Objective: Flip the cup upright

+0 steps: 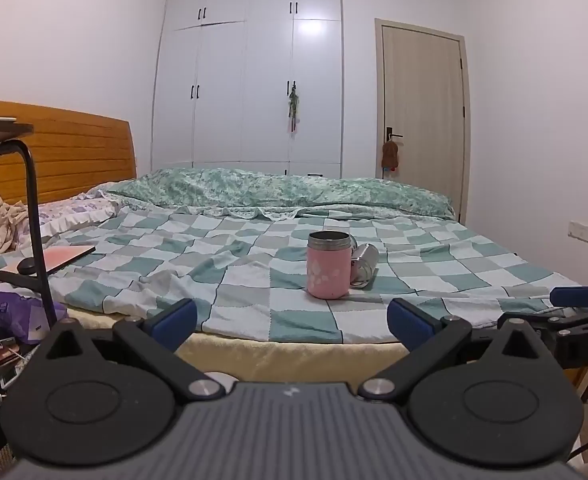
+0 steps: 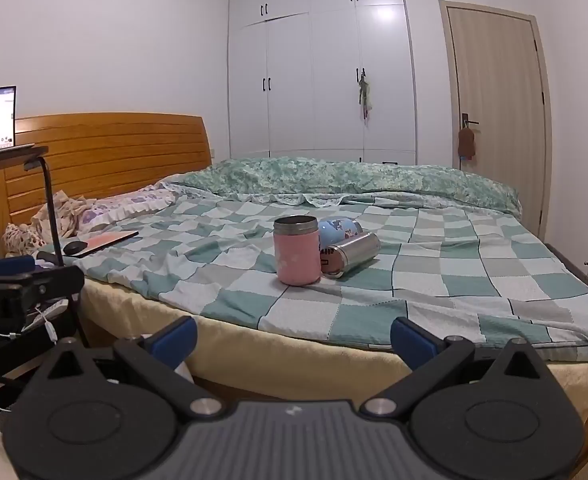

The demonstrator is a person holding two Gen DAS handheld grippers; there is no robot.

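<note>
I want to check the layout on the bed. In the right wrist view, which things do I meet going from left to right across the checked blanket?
flat pink board → pink cup, standing upright → silver cup, lying on its side. A blue cup lies behind these two, so its place in the order is unclear.

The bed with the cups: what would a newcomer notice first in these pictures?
First, the pink cup standing upright in the middle of the checked blanket, with a steel cup lying on its side right beside it. A blue cup lies behind them. Both grippers, left and right, are open, short of the bed.
</note>
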